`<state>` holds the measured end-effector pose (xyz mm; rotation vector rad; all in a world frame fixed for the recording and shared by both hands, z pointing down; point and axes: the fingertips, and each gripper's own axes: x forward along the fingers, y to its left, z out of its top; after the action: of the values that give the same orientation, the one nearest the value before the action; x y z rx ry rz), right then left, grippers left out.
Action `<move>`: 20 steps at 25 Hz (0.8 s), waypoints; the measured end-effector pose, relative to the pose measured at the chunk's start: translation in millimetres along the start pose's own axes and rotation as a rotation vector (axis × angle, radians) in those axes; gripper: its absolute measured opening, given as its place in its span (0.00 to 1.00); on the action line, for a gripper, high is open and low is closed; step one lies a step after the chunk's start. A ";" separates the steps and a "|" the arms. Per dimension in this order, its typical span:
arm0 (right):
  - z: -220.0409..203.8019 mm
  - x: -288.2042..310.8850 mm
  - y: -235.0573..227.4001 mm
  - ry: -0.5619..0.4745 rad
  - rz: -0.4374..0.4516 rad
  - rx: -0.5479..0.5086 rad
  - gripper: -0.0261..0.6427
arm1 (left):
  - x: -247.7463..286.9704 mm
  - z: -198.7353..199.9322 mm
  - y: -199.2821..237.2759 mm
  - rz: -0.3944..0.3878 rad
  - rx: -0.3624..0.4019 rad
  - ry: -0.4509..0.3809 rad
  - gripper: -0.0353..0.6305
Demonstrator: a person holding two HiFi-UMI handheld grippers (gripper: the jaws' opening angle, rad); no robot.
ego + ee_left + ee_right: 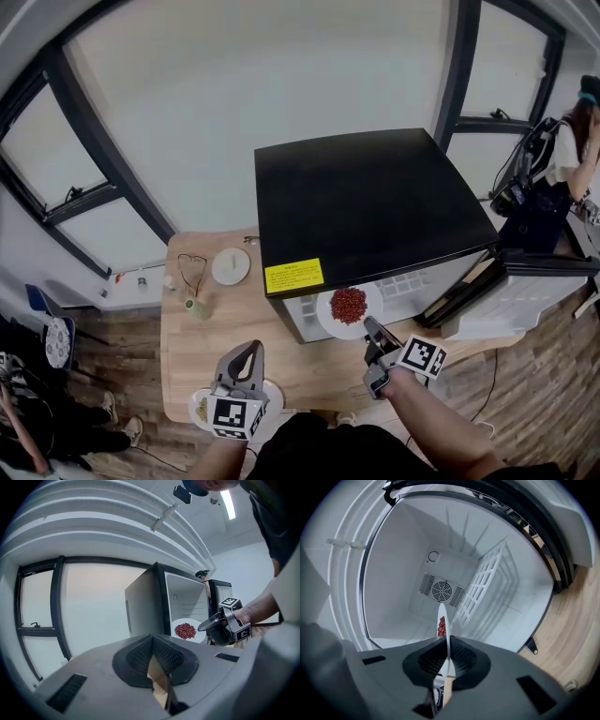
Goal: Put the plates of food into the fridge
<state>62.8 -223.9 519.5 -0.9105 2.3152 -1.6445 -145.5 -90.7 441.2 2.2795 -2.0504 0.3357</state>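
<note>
Just at the open fridge [366,206] mouth, the right gripper [371,326] has its fingers [464,658] clamped on the bean plate's [349,307] rim. The left gripper [244,347], fingers together, is over another plate [199,410] on the worktop [216,328].

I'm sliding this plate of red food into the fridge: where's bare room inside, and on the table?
Fridge floor is bare from its left wall to the wire rack leaning at right. On the table, the strip between left gripper and right gripper is free. Crowded: the left end, with white disc and small jar.
</note>
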 end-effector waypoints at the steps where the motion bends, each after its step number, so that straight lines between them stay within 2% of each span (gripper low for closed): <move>1: -0.2 3.6 -0.7 0.002 -0.005 0.004 0.08 | 0.6 -1.1 4.2 0.004 -0.004 0.001 0.06; 12: 5.8 40.0 4.7 0.006 -0.071 -0.051 0.08 | 4.9 -7.7 41.0 0.057 -0.054 -0.004 0.06; 17: 11.1 56.1 9.3 0.017 -0.132 -0.141 0.08 | 5.1 -9.8 54.6 0.070 -0.062 -0.002 0.06; 20: 18.1 65.4 18.4 0.016 -0.160 -0.258 0.08 | 4.6 -11.8 60.4 0.073 -0.066 0.001 0.06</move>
<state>11.6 -271.0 509.9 -1.1645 2.5675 -1.4315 -206.2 -100.0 447.5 2.1713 -2.1151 0.2688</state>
